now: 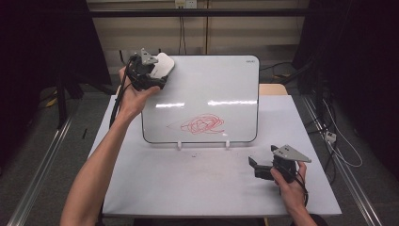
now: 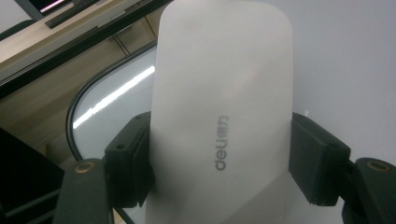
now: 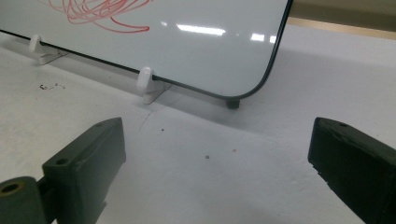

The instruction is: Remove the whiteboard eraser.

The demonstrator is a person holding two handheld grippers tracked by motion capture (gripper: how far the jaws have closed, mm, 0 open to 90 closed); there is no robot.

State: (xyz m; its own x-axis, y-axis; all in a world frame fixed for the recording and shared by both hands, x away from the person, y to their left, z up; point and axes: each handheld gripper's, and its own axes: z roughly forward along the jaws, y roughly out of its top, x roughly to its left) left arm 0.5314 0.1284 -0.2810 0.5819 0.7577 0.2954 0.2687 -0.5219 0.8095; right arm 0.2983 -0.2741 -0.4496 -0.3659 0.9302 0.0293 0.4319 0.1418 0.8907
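One white glossy whiteboard with rounded corners and a thin black edge stands tilted on the pale grey table, propped at its lower edge by two small white plastic clips. One red marker scribble, a tangle of loops, sits in the lower middle of the board.

Two hand-held grippers are at work. The left gripper is raised at the board's upper left corner, and its two black jaws are clamped on one white, smooth, oblong plastic eraser. In the left gripper view the eraser rises between the two pads, which press on both of its sides; grey lettering runs along its face, and the board's surface lies just behind it. Whether the eraser's underside touches the board cannot be told. The eraser is well apart from the red scribble, which lies lower and to the right.

The right gripper rests low on the table near the front right corner, in front of the board's lower right corner. Its two jaws stand wide apart with nothing between them; the right gripper view looks past them at bare table, one of the white clips and one small dark foot under the board's corner.
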